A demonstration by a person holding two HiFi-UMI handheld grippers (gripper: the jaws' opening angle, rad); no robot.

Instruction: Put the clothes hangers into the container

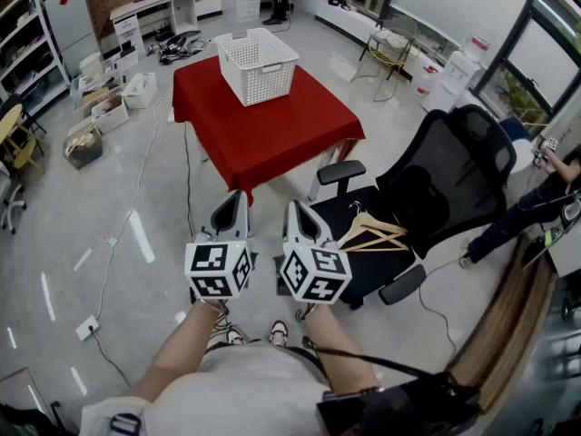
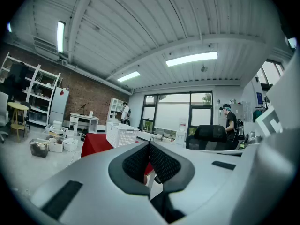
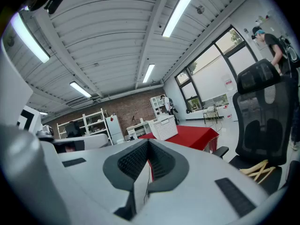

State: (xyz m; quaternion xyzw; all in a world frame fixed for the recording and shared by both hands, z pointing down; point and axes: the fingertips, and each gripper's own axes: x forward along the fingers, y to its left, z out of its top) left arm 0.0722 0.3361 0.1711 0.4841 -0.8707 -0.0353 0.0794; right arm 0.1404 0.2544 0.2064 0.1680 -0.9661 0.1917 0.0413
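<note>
Starting on the left: your left tongs [image 1: 232,211] are closed with nothing between them, just hanging in the air level and pointing ahead. Beyond them is the red table [image 1: 272,139] with the white basket [image 1: 268,84] sitting on top, and as far as I can see there's nothing in it yet. Your right tongs [image 1: 305,222] are right beside the left ones, also shut and empty.

The wooden hangers [image 1: 374,234] are further right, lying flat on the seat of the black office chair [image 1: 454,171], near your right tongs but not touching. It looks like two of them stacked, hooks pointing toward the chair back, though I can't tell the exact count.

My guess on handling: they're light and stiff, so no crushing worries, but smooth wood can slip or swing in a pinch grip. I'd open the right tongs and grab at the neck just under the hook, or on a shoulder bar close to it, so it doesn't pivot. Stacked ones may snag each other, so lift slowly.
</note>
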